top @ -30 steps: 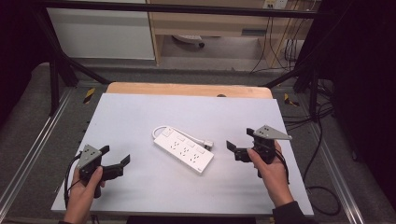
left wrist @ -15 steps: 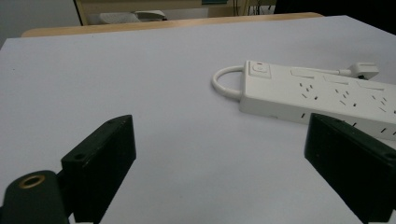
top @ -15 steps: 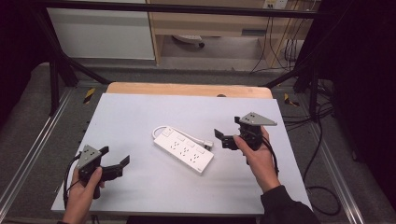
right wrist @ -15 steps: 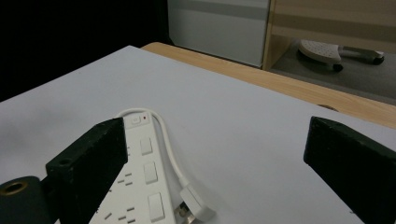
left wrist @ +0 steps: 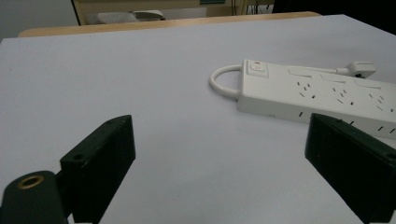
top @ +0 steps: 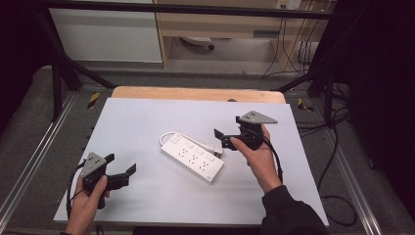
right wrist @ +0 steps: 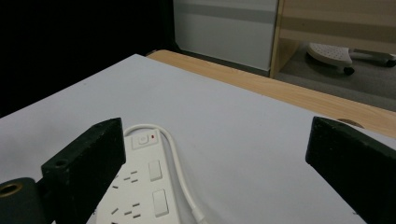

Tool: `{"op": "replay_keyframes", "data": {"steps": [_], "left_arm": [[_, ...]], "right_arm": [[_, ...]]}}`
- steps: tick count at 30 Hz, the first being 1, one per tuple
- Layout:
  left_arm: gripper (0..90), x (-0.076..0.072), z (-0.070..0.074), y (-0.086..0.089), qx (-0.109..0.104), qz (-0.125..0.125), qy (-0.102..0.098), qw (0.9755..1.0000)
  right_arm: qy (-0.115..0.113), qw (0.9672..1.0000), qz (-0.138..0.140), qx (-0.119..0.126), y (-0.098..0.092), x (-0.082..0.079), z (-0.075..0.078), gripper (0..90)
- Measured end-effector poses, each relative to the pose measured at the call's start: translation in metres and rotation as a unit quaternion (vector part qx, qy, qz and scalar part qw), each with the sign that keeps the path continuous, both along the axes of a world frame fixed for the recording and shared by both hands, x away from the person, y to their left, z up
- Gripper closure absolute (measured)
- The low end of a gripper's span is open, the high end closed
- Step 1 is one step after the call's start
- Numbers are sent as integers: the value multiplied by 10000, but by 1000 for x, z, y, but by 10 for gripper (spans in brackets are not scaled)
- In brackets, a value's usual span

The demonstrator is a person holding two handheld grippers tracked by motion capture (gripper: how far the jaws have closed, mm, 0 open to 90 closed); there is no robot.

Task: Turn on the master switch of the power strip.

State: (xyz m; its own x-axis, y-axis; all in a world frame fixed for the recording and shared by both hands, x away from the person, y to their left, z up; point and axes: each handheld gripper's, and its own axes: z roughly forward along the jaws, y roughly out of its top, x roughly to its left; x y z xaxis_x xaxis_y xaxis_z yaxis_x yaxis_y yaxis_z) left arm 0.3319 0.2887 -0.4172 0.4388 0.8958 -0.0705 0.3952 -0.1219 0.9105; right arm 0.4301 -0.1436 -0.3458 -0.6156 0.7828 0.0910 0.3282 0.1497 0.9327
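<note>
Power strip (top: 193,156) untouched beside right gripper's (top: 220,138) wide-open fingers.

grey floor (top: 29,122), wooden desk (top: 215,22), cables (top: 293,46) hanging, dark right side

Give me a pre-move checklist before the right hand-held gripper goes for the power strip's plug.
1. Right hand-held gripper jaws open: ok, wide apart in the right gripper view.
2. Right hand-held gripper empty: ok.
3. Plug reachable: ok, it lies on the table beside the power strip, just below the jaws.
4. Cord free: ok, it loops from the switch end along the strip, untangled.
5. Left hand-held gripper out of the way: ok, open, at the near left corner.
6. Jaws aligned on the plug: cannot tell.
</note>
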Motion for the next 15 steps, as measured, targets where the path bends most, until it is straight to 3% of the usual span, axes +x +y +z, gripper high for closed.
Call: {"op": "replay_keyframes", "data": {"steps": [8, 15], "left_arm": [[82, 0, 0, 0, -6, -14, 8, 10000], [78, 0, -1, 0, 38, 8, 49, 10000]], "right_arm": [[12, 10000, -8, -72, 17, 7, -2, 54], [-24, 10000, 80, -50, 31, 13, -3, 111]]}}
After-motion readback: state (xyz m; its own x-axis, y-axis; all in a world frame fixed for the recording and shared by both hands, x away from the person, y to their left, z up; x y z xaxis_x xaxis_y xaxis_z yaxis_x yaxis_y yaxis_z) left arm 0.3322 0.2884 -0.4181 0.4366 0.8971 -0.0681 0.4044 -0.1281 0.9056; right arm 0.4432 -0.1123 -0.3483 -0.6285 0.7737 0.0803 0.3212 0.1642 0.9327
